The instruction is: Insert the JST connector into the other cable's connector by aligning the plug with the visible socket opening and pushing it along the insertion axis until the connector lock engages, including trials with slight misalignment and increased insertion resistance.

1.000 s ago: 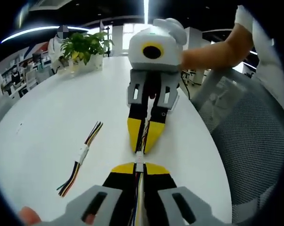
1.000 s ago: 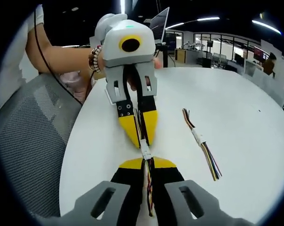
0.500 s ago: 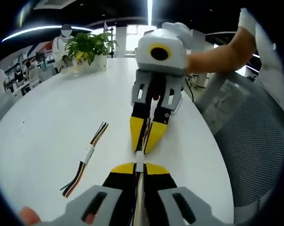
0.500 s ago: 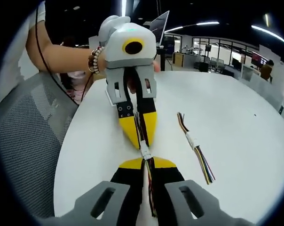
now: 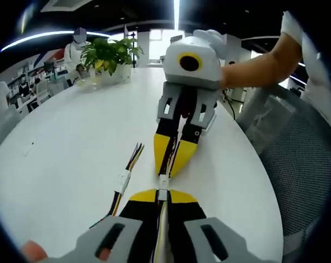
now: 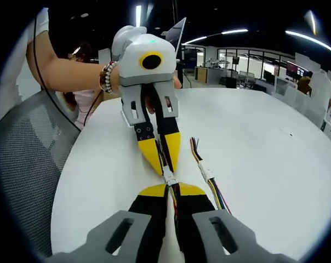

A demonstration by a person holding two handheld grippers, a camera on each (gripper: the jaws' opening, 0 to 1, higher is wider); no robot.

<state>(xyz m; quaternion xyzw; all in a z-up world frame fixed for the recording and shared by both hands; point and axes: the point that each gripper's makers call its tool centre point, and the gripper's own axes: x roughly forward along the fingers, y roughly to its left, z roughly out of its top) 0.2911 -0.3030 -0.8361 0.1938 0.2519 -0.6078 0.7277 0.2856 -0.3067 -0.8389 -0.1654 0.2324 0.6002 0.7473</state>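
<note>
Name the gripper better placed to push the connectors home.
Neither stands out: left gripper and right gripper, each shut on a cable, meet tip to tip at the white connector joint. Probably push both inward together.

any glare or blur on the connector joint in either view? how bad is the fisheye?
Left gripper view: connector joint sharp, no glare; the white table is bright but not blown out, its edge bowed by the fisheye; ceiling strips bloom. Right gripper view: joint sharp too, soft shadow under the left gripper, room beyond curved and dim.

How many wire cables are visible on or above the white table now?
3: one held in the left gripper, one in the right gripper, their connectors meeting; a spare cable lies beside them.
</note>
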